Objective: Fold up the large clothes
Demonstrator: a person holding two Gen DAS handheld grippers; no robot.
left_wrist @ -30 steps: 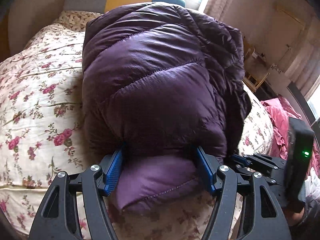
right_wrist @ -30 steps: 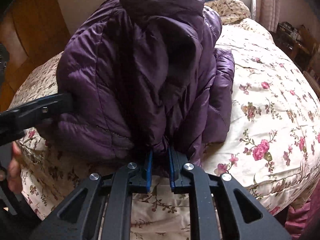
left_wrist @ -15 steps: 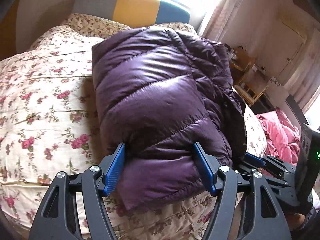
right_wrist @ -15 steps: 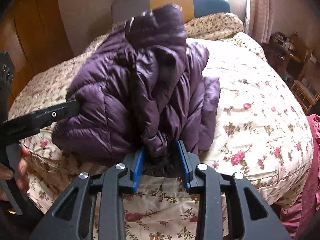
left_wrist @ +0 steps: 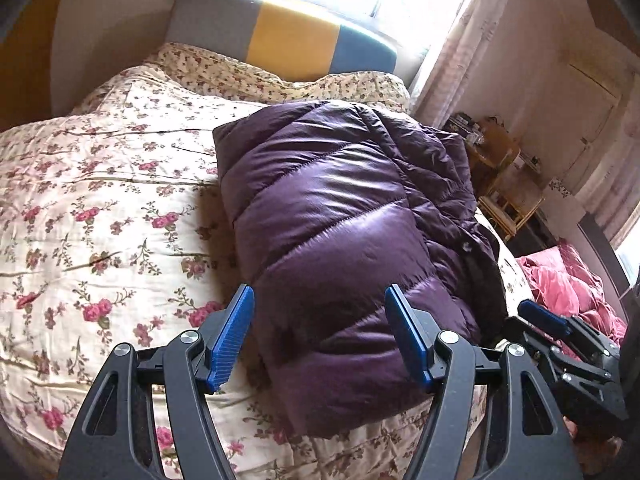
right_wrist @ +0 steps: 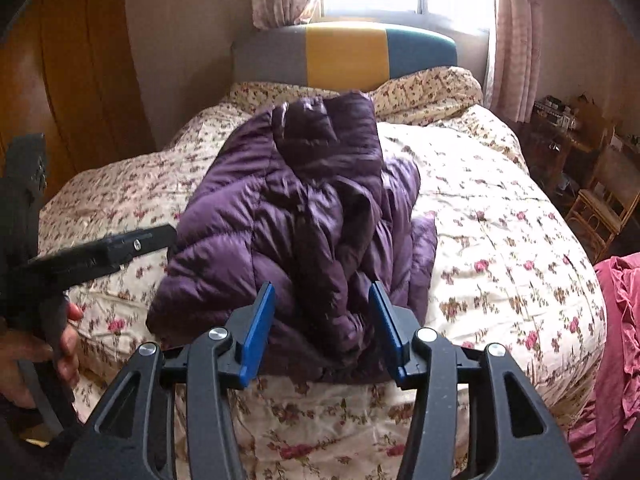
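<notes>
Both grippers are sitting higher & further back than 1 s ago: the left gripper [left_wrist: 318,320], which was straddling the jacket's near end, is now hovering clear of it, jaws wide, nothing touching the blue pads. The right gripper [right_wrist: 322,318], pinched shut on a fold before, is opening its jaws, at roughly mid-width now; the fabric is showing between the fingers but lying on the bed beyond them, not gripped.

The purple puffer jacket [left_wrist: 344,224] is lying folded into a thick bundle on the bed, w/ its smooth quilted panel facing the left cam and the rumpled, open-edged side [right_wrist: 312,216] facing the right cam. It's resting near the foot-end edge of the floral quilt [left_wrist: 100,208], which is covering the whole mattress & wrinkling around the bundle.

Behind: a grey/yellow/blue headboard [right_wrist: 346,54] under a bright window w/ pink curtains [right_wrist: 516,40]. A wooden wardrobe [right_wrist: 72,92] is standing on one side, rattan furniture [right_wrist: 600,200] on the other, and pink ruffled bedding [left_wrist: 560,276] is lying beside the bed. A hand [right_wrist: 36,344] is gripping the left tool's handle.
</notes>
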